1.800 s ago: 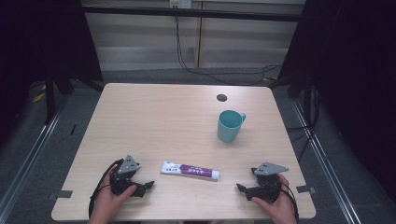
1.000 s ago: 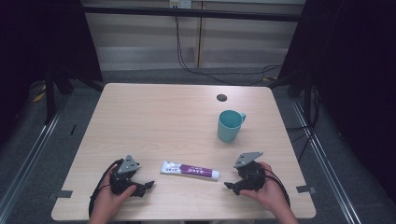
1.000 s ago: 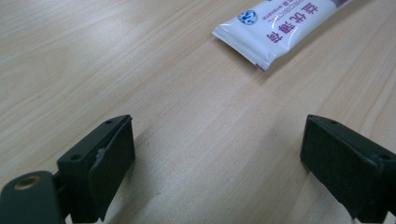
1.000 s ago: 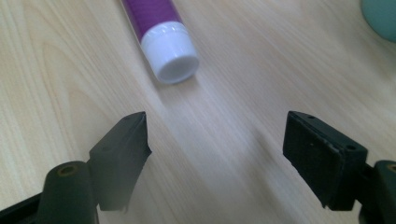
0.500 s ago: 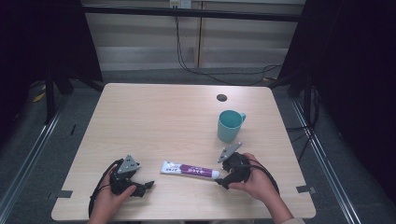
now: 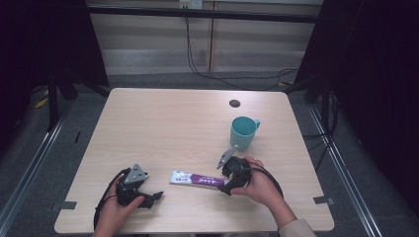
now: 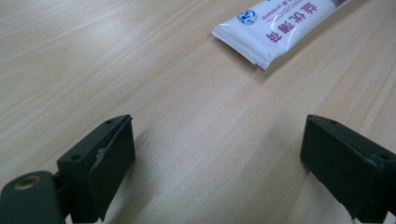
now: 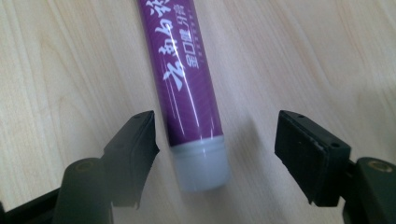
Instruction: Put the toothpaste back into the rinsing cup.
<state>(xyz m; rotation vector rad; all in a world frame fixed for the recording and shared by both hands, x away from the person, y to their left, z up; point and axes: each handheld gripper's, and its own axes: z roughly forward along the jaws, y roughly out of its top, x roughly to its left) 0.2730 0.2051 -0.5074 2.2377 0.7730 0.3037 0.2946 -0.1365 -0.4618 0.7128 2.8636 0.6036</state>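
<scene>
Closing on the tube (image 8: 187,84) looks like the step in hand: the right tongs (image 8: 215,156) are spread wide with the cap end (image 8: 201,165) lying between the jaws, neither pad touching it. To do it well, I would bring the jaws a little further along so they bite on the shoulder just above the cap, where the tube is stiffest; a squeeze on the soft body could dent it or let it slip. Keeping the jaws level with the tabletop (image 6: 168,128) and centred, so both pads meet the tube together, should stop it rolling aside

The tube lies flat near the front edge of the tabletop, between the two hands, its flat crimped end (image 7: 243,35) pointing toward the left tongs (image 7: 217,158). Those sit low over the wood, released and holding nothing, with the crimp well ahead of them

The tube is glossy plastic, purple with white lettering, white toward the crimp, round in the body and ending in a matt pale grey cap. The tabletop is pale wood-grain laminate, smooth. A teal mug (image 6: 243,132), apparently hard and smooth, stands upright behind the right hand (image 6: 259,185)
</scene>
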